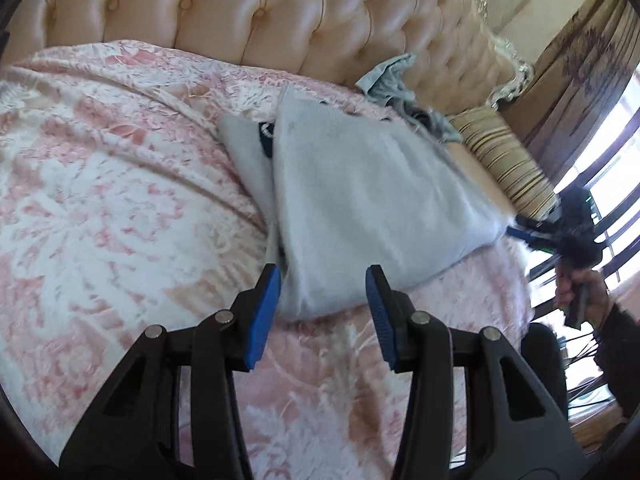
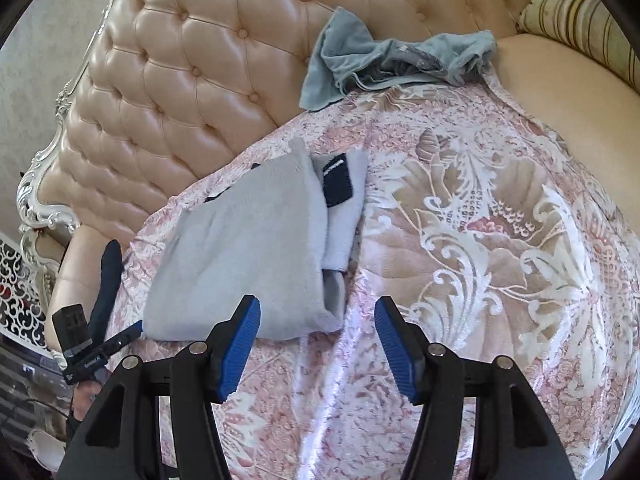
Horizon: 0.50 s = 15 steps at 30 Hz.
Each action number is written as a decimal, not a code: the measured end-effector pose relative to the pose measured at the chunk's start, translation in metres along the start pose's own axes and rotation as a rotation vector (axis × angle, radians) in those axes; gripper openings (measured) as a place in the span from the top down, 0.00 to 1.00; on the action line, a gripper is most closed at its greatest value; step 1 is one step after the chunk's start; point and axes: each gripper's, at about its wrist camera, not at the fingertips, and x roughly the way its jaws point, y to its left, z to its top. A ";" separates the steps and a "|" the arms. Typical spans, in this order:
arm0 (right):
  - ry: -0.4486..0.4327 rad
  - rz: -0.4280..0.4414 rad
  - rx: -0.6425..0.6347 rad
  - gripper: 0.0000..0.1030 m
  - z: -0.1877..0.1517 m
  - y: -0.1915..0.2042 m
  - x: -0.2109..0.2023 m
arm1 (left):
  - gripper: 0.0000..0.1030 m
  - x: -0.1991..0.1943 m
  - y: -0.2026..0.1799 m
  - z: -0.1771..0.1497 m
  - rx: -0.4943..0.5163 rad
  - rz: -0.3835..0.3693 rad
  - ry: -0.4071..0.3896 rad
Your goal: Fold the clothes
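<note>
Both grippers over a bed covered by a pink-and-white floral bedspread [image 1: 100, 200], tufted cream headboard [image 1: 248, 12] behind. Left gripper [image 1: 323, 300]: blue-padded fingers spread wide apart, nothing between them; near corner of the light grey folded garment [image 1: 360, 200] lies on the bedspread just beyond and between the tips, no contact visible. Right gripper [image 2: 318, 328]: jaws likewise wide open and empty; its left blue pad [image 2: 240, 344] overlaps the garment's near edge in view, contact cannot be confirmed. Grey garment [image 2: 248, 248] is folded into a rough rectangle, lying flat on the bedspread [image 2: 480, 240] near the headboard [image 2: 180, 80]; a narrower folded layer sticks out along one long side, showing a dark label patch [image 2: 338, 184]. In the left wrist view the right gripper [image 1: 520, 234] appears blurred at the garment's far corner, held by a hand [image 1: 580, 292] in a dark sleeve. In the right wrist view the left gripper [image 2: 128, 330] shows at the garment's left corner, its blue tip just beside the fabric. A crumpled blue-grey garment [image 2: 384, 60] lies at the base of the headboard, well apart from the folded one. Striped cushion [image 1: 508, 160] beside it at the bed edge
</note>
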 end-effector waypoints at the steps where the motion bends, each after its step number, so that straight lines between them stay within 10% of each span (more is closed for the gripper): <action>1: -0.005 0.006 0.016 0.41 0.002 -0.003 -0.001 | 0.54 0.001 0.001 0.001 -0.004 -0.004 0.000; 5: -0.013 0.021 0.047 0.41 0.009 -0.014 -0.002 | 0.86 0.003 0.006 0.006 -0.019 -0.018 0.000; 15: 0.102 0.069 -0.059 0.40 0.016 0.002 0.025 | 0.89 0.019 0.010 0.011 -0.023 -0.040 0.056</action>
